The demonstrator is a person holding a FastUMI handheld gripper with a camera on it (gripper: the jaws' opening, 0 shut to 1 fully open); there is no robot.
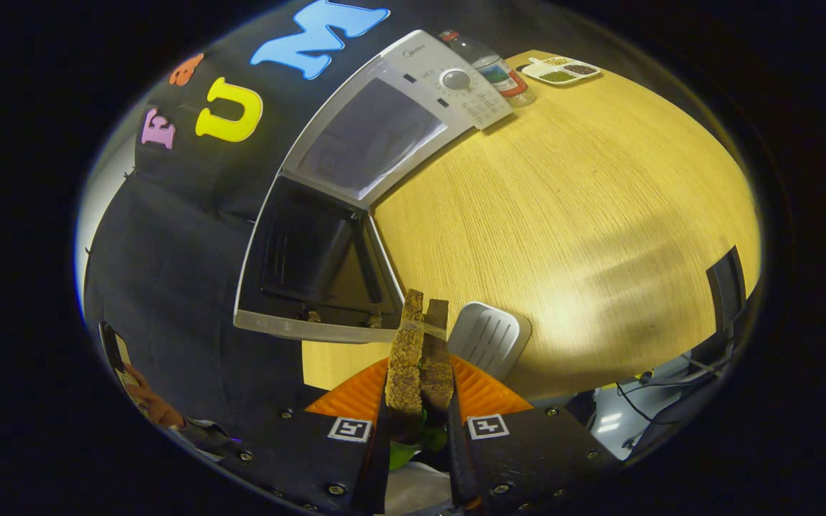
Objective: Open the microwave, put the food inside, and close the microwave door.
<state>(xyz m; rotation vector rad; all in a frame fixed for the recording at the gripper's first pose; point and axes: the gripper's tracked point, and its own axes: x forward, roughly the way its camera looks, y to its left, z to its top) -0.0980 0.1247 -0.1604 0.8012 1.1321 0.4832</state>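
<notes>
So my tool (420,373) is clamped tight on the sandwich (419,351), microwave (355,193) door (309,265) open just ahead, above the table (563,236).

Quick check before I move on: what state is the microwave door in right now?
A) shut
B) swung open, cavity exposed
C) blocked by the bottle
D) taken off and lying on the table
B: the microwave door hangs swung open with the dark cavity exposed, while the tool holds the sandwich between its fingers, just short of the door.
</notes>
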